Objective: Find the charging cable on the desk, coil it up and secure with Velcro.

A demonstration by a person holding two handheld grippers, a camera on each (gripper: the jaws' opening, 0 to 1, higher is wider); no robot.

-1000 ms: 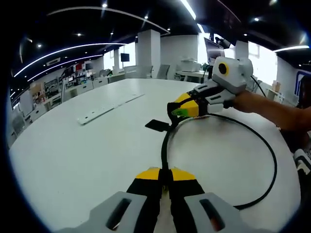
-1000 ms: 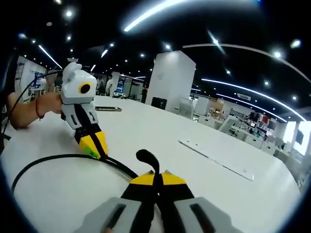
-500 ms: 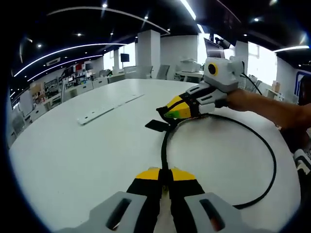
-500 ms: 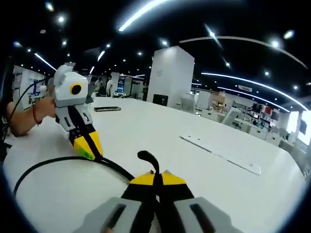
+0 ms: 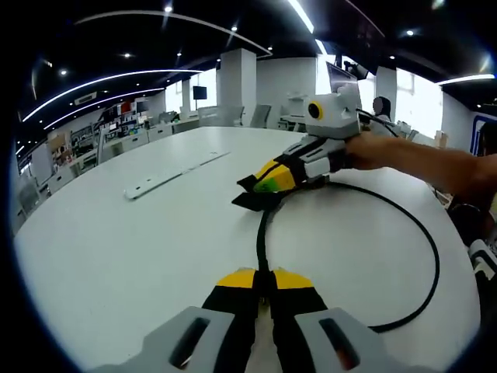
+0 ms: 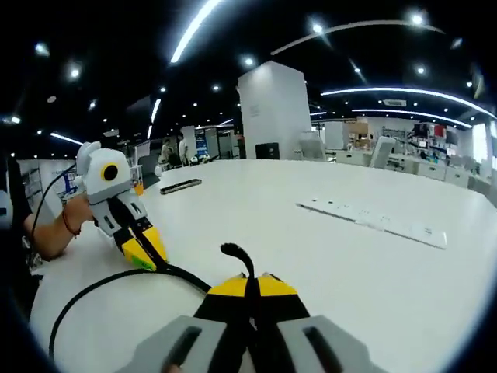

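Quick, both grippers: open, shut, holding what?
Left gripper: shut on the black cable.
Right gripper: shut on the cable near its end.

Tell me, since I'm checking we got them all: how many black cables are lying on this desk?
1. The black cable loops across the white desk, pinched by the left claw and the right claw. Others may lie out of view.

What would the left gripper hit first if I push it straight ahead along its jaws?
Probably the right gripper: it sits ahead, where the black charging cable clamped by the left gripper leads, on the white table. Depth is uncertain.
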